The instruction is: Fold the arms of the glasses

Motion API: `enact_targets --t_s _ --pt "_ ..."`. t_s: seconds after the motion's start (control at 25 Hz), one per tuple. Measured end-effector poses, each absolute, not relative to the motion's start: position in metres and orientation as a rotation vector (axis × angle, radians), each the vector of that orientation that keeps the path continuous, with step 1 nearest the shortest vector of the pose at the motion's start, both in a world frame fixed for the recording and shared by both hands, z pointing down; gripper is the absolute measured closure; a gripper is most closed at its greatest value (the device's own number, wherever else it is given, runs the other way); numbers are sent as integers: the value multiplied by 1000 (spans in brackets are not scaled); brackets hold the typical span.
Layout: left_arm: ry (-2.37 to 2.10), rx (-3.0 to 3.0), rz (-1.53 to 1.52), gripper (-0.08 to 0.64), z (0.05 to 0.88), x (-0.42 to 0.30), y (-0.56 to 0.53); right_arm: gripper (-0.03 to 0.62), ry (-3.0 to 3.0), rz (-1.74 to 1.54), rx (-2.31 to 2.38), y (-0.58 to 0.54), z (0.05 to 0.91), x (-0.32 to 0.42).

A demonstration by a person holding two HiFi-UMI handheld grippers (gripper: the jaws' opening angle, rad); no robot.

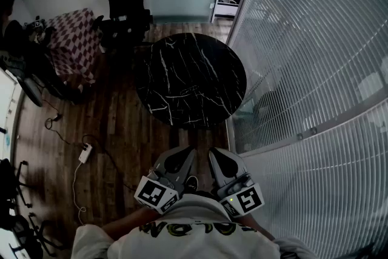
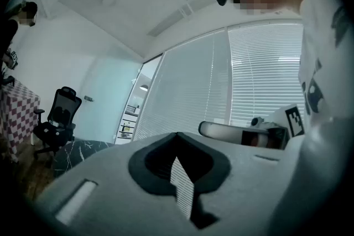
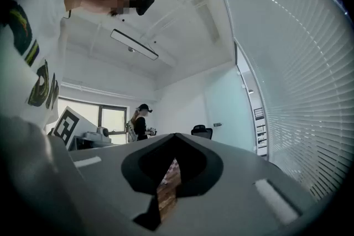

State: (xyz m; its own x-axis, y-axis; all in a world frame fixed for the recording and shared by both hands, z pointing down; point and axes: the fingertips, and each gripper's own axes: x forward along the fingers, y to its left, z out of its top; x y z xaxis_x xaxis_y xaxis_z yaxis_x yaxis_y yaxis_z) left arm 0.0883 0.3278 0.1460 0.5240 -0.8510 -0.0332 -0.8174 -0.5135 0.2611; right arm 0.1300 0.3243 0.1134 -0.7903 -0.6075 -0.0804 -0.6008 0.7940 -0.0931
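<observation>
I cannot make out the glasses in any view. In the head view both grippers are held close to the person's chest, side by side and pointing forward, short of the round black marble table (image 1: 189, 79). My left gripper (image 1: 179, 156) has its jaws together with nothing between them, and so does my right gripper (image 1: 219, 157). In the left gripper view the left gripper (image 2: 177, 141) shows only a thin slit, with the right gripper's marker cube beyond it. The right gripper view shows the right gripper (image 3: 175, 141) shut the same way, over wooden floor.
A wall of white blinds (image 1: 315, 70) runs along the right. A black office chair (image 1: 126, 0) and a table with a checkered cloth (image 1: 73, 39) stand at the back left. A power strip (image 1: 85, 153) and cables lie on the floor. Another person (image 3: 141, 121) stands far off.
</observation>
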Motion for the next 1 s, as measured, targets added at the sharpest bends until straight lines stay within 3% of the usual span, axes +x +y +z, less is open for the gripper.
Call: enact_targets --t_s 1.0 --pt "-1429 2502 -186 558 165 152 284 591 2863 -174 -991 283 135 196"
